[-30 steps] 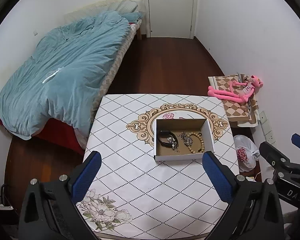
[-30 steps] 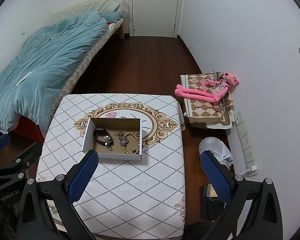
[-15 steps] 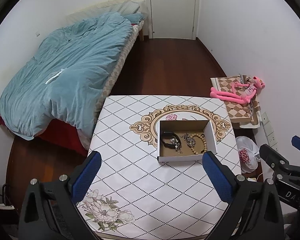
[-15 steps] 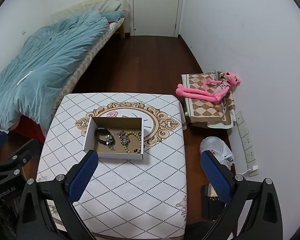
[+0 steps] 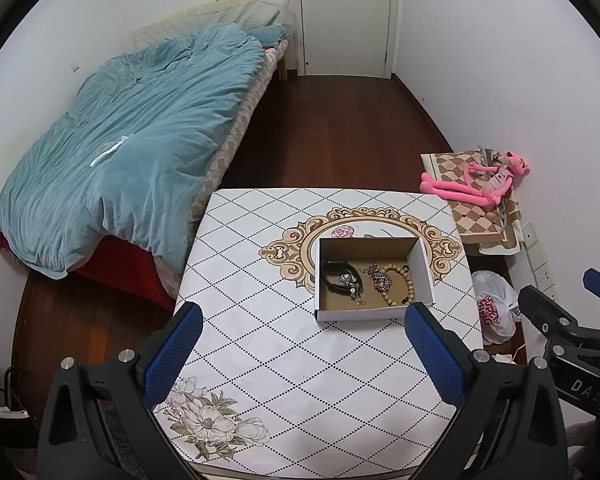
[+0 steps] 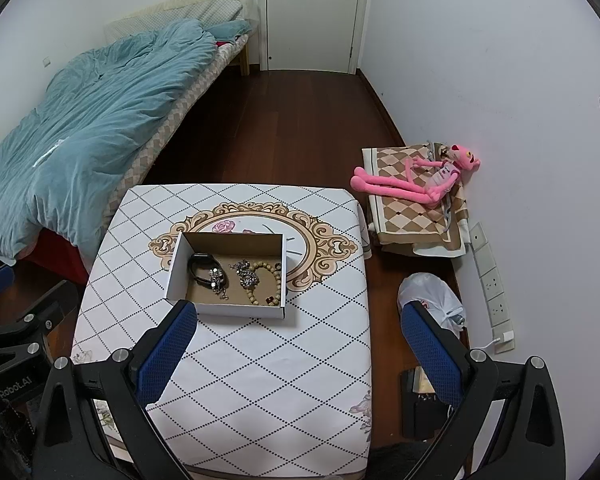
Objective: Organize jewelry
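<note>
Cardboard box [image 5: 374,276] of what looks like jewelry [image 5: 366,282] lies ahead of both empty, wide-open tongs [image 5: 304,354] [image 6: 296,352].

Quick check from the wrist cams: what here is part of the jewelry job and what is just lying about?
Job:
cardboard box
black band
silver chain
wooden bead bracelet

Lying about:
pink plush toy
checkered cloth
white plastic bag
bed with blue duvet

**Bench status**

Bench [image 5: 260,360] wears a white diamond-pattern cover with a gold oval medallion. One open cardboard box [image 5: 374,314] sits on the medallion's near edge, toward the right side. Nothing else directly on the cover. Bench stands on dark wood floor [image 5: 332,128].
</note>
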Motion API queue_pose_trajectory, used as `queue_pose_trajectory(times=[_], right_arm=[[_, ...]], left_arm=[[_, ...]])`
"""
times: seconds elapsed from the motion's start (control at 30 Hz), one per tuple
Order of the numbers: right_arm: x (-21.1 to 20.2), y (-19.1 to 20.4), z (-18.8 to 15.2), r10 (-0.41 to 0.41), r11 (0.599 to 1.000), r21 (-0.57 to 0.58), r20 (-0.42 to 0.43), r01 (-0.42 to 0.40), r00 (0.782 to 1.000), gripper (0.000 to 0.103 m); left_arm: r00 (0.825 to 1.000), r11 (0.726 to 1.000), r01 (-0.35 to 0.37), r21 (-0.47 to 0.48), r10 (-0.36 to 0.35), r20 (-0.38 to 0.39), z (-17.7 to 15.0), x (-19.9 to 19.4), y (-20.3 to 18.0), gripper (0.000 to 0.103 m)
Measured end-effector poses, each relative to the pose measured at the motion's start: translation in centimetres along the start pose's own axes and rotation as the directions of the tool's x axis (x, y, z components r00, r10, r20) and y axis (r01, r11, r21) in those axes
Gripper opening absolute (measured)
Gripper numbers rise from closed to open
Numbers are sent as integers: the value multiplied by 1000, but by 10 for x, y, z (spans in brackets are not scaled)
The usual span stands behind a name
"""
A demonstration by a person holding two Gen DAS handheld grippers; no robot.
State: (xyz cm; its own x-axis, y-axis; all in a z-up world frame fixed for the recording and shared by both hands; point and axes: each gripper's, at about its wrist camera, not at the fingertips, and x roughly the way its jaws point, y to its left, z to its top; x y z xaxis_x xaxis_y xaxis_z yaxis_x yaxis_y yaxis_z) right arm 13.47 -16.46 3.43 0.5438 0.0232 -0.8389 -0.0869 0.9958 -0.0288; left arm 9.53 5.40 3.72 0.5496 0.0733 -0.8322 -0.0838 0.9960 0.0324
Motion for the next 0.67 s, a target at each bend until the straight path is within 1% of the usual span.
queue_pose_trajectory(times=[0.23, 0.53, 0.67], right_arm=[[0, 0, 1, -1, 1000, -5, 4, 1, 1000, 103], [2, 1, -1, -3, 1000, -7, -3, 3, 1000, 103], [3, 0, -2, -4, 1000, -7, -8, 4, 1000, 103]], left_arm=[[1000, 1000, -6, 0, 6, -1, -1, 2, 1, 103], [1000, 1000, 3, -6, -4, -18, -5, 9, 1, 103], [1000, 1000, 8, -14, -8, -9, -5, 8, 1, 103]])
